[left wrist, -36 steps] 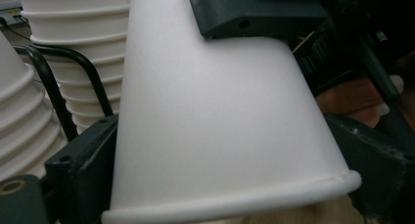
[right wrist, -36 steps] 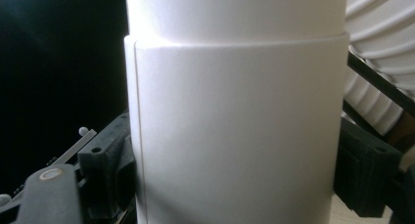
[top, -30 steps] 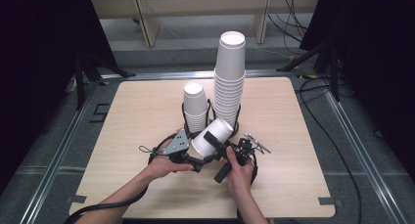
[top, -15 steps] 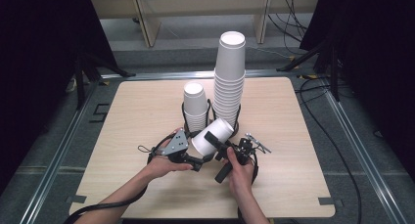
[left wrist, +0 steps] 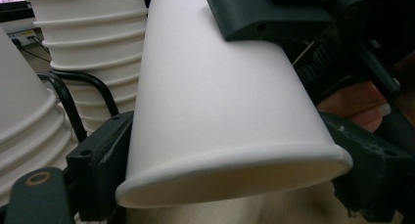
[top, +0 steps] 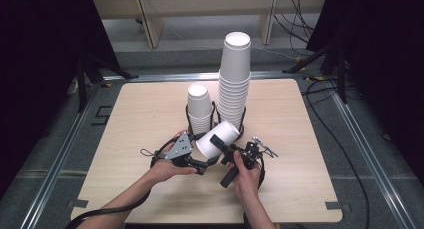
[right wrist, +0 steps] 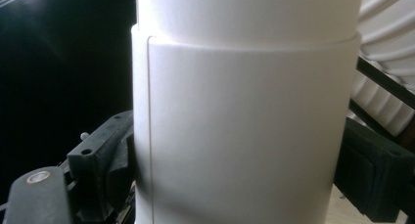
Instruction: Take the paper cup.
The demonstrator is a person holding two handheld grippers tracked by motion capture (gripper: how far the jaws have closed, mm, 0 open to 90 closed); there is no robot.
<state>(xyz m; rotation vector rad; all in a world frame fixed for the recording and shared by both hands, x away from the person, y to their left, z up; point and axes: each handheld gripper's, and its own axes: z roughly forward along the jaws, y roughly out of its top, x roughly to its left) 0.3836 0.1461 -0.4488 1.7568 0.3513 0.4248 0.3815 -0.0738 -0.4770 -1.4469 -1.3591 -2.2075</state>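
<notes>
A white paper cup (top: pixel 217 139) lies tilted above the table's front middle, its rim toward the left. My left gripper (top: pixel 202 152) holds it at the rim end; its jaws have just been closing and now press both sides of the cup (left wrist: pixel 220 111). My right gripper (top: pixel 223 146) reaches across the cup's middle, one black jaw lying on top. Its jaws have just been opening slightly, but both pads still touch the cup (right wrist: pixel 235 136). A short stack of cups (top: pixel 199 109) and a tall stack (top: pixel 235 79) stand just behind.
Both stacks sit in black wire holders (top: pixel 189 120) at the middle of the wooden table (top: pixel 150 104). Cables trail from the grippers near the front. Metal rails (top: pixel 350 124) run along the table's sides, with dark floor beyond.
The left gripper's jaws have drawn in onto the cup's rim end. The cup and both hands have stayed in place.
</notes>
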